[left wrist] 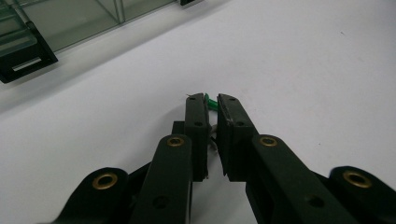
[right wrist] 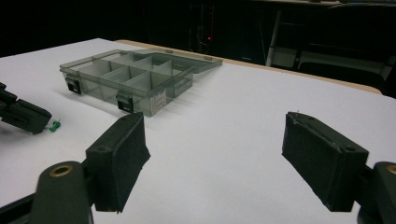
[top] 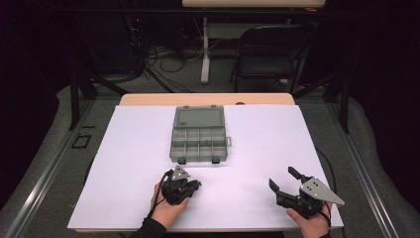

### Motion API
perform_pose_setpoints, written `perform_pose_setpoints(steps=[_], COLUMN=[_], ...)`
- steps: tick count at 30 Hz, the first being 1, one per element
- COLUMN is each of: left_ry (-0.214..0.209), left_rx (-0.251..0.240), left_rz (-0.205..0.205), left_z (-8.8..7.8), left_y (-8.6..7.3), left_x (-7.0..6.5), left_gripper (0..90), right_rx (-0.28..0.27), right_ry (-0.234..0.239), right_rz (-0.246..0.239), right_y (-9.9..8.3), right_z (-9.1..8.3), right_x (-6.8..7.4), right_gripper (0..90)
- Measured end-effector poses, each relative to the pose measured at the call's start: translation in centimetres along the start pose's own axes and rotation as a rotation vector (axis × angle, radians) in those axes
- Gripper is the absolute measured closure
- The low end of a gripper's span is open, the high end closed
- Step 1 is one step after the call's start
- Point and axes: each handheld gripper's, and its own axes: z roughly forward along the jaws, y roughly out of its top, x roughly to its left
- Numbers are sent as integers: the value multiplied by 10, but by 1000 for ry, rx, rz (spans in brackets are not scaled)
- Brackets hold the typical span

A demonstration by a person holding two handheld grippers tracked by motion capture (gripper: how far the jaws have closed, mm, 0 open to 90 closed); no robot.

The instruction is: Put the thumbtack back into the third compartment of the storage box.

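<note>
Green plastic shows at the tips of the left claw (left wrist: pixel 212 105): a small green piece (left wrist: pixel 211 103), too small to name more closely, sits pinched between the two black pads, which have closed onto it with only a narrow gap left between them. In the right gripper view the same green piece (right wrist: pixel 55 124) pokes out from the end of the left claw (right wrist: pixel 35 122) and lies low against the white sheet (right wrist: pixel 243 112) that covers the desk (top: pixel 208 98). From the high view, the left claw (top: pixel 194 186) is near the front edge of the sheet, a little left of centre, with the person's left hand (top: pixel 168 208) wrapped around it from below.

The grey translucent compartment box (top: pixel 199 134) lies open near the middle of the desk, its lid folded flat toward the far side and its two black latches facing the person. The left claw sits just in front of the box, apart from it. One compartment holds a tiny dark speck that cannot be made out.

The right claw (top: pixel 284 182) rests well to the right, near the front right corner of the sheet, held by the right hand (top: pixel 309 221). Its jaws stand wide apart with nothing between them, as its own view shows, the pads (right wrist: pixel 119 158) pointing toward the box.
</note>
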Motion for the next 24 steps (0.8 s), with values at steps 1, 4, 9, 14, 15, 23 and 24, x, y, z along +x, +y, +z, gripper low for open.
perform_pose_setpoints(steps=[1,4,9,14,15,23,24], left_ry=[-1,-3,1,10,13,16,18], left_rx=[0,1,-1,-9,-8,-44,-53], left_rz=[1,-3,1,-10,-6,-23,-28], left_z=[0,0,0,-1,-2,-11,-13], left_y=[0,0,0,0,0,3,4], left_x=[0,0,0,1,2,6,7], left_gripper=[831,835,835,835,835,836,836], right_rx=[0,0,1,0,-3,-2,-1], right_ry=[0,1,2,-2,0,-3,-3], right_rz=[1,0,2,-2,-2,-1,-1], right_y=[0,0,0,0,0,0,0], right_z=[0,0,0,0,0,0,-1], right_x=[0,0,0,-1,-1,-1,-1], right_gripper=[210,210,210,210,210,210,210])
